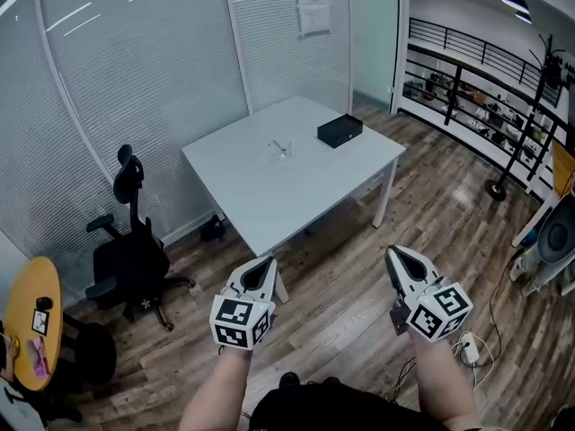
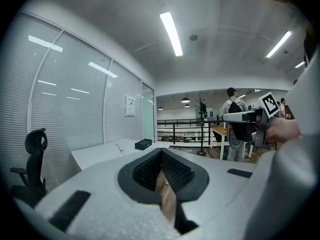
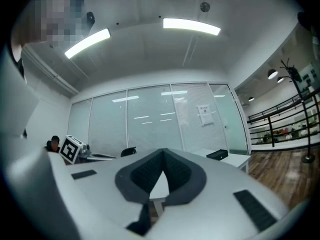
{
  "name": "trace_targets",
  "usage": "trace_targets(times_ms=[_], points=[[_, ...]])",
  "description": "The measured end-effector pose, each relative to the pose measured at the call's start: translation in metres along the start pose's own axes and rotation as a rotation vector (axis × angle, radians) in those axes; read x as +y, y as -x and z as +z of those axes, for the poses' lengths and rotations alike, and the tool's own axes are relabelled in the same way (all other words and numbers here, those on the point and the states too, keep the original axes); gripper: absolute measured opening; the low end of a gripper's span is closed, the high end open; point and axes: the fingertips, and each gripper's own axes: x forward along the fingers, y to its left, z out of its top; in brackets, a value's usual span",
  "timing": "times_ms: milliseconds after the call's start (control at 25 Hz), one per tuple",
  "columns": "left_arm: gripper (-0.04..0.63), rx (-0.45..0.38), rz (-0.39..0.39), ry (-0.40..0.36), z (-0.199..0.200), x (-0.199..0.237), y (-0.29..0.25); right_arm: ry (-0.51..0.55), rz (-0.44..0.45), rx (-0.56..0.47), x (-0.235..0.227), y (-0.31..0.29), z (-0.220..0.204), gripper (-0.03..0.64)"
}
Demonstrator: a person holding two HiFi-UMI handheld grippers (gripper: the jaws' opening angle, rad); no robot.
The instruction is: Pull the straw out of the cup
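Note:
A small clear cup (image 1: pixel 283 153) with a thin straw (image 1: pixel 276 145) in it stands near the middle of the white table (image 1: pixel 260 196), far ahead of both grippers. In the left gripper view the straw (image 2: pixel 119 148) shows as a tiny slanted line on the tabletop. My left gripper (image 1: pixel 268 261) is held over the wooden floor just short of the table's near corner, shut and empty, its tips (image 2: pixel 161 152) touching. My right gripper (image 1: pixel 393 252) hangs to the right of it, also over the floor, shut (image 3: pixel 163 152) with nothing in it.
A black box (image 1: pixel 340 130) lies at the table's far right side. A black office chair (image 1: pixel 133 250) stands left of the table, and a round yellow table (image 1: pixel 31 330) at the far left. Glass walls with blinds stand behind, a railing (image 1: pixel 476 70) on the right, and a power strip (image 1: pixel 469 348) on the floor.

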Motion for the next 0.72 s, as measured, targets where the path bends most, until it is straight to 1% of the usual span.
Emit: trace_targets(times_ms=[200, 400, 600, 720], points=[[0.009, 0.004, 0.003, -0.011, 0.003, -0.025, -0.008, 0.018, 0.004, 0.002, -0.02, 0.024, 0.003, 0.005], [0.009, 0.012, -0.009, -0.038, 0.008, -0.041, -0.015, 0.002, 0.014, -0.022, -0.029, 0.038, 0.012, 0.005], [0.009, 0.001, -0.016, -0.046, 0.011, -0.045, -0.029, -0.01, 0.019, -0.016, -0.038, 0.034, 0.005, 0.006], [0.009, 0.003, -0.019, -0.04, 0.005, -0.039, -0.04, -0.012, 0.025, 0.0, -0.043, 0.023, -0.002, 0.005]])
